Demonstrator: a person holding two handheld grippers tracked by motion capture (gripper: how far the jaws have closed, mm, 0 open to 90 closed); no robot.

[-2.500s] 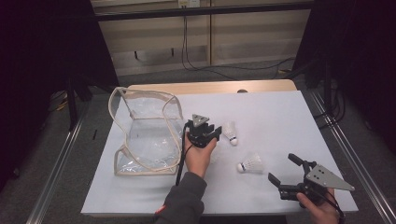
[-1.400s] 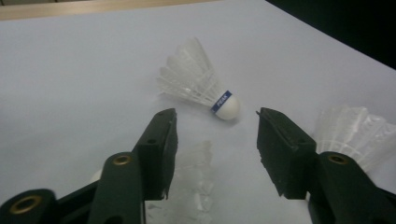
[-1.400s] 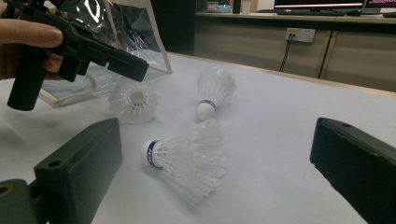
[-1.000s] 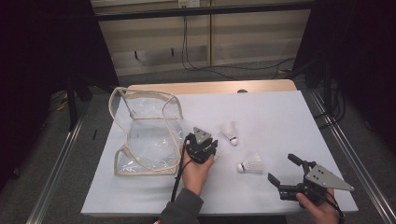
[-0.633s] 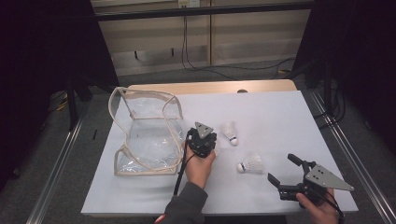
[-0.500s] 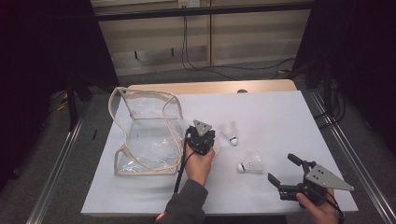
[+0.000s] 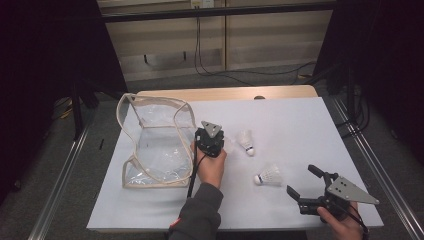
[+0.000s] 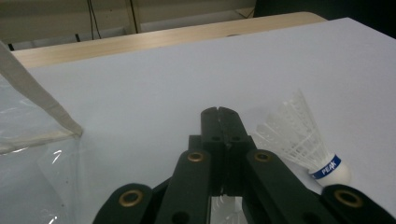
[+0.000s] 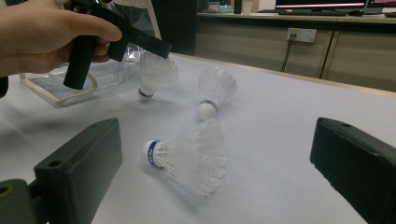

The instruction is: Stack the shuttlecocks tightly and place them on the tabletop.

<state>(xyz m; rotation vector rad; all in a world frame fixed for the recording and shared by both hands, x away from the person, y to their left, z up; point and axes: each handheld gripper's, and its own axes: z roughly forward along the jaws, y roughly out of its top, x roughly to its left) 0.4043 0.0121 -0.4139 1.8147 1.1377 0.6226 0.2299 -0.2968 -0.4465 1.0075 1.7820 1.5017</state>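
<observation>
The left gripper (image 7: 216, 142) pinched a shuttlecock (image 9: 156, 74) by its feathers; carrying it gently to the bag (image 7: 155, 145) at nine o'clock seemed wise, while the right gripper (image 7: 306, 182) gaped wide.

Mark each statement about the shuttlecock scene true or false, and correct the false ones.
1. The left hand-held gripper grips the held shuttlecock by its feathers. True.
2. The right hand-held gripper is shut. False: its jaws stand wide open, holding nothing.
3. A clear bag lies on the table. True.
4. Two shuttlecocks lie inside the bag. False: the near shuttlecock and far shuttlecock lie on the table, outside it.
</observation>
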